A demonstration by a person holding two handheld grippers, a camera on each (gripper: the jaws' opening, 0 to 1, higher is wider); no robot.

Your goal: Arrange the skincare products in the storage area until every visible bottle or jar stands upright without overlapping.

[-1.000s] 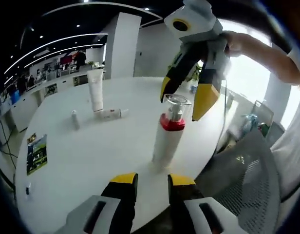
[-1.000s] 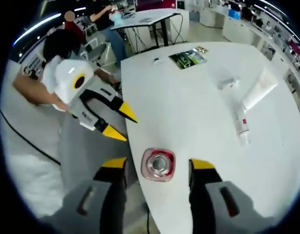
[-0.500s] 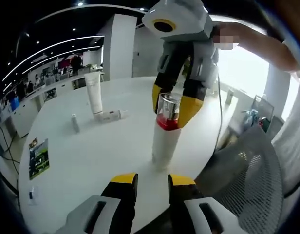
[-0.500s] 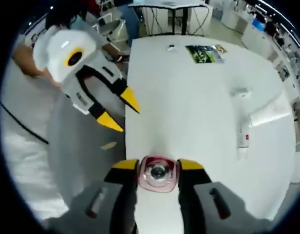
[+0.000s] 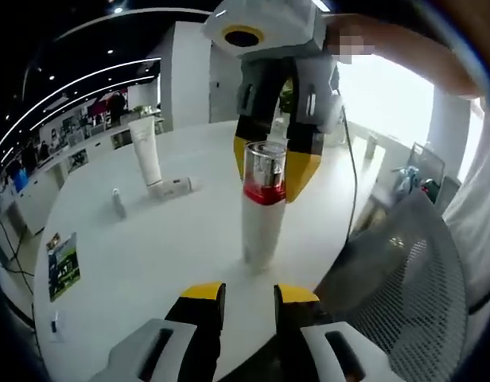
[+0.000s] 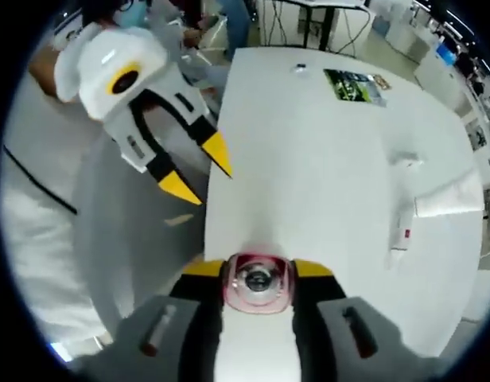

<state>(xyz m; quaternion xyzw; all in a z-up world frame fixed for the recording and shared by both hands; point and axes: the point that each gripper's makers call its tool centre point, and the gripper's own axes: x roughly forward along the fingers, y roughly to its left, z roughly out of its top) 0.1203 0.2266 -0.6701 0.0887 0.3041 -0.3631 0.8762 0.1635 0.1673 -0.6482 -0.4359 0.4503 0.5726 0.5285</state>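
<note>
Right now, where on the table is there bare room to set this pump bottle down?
The white table lies bare between the pump bottle and the tall tube, lying bottle and small vial. That far cluster is crowded. The leaflet takes the left edge.

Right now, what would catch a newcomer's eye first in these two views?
The tall white bottle with a red collar and clear cap stands upright near the round white table's edge, the right gripper clamped on its cap from above. Further back, a white tube stands on end beside a small bottle lying flat. The left gripper hangs open beyond the table's edge.
</note>
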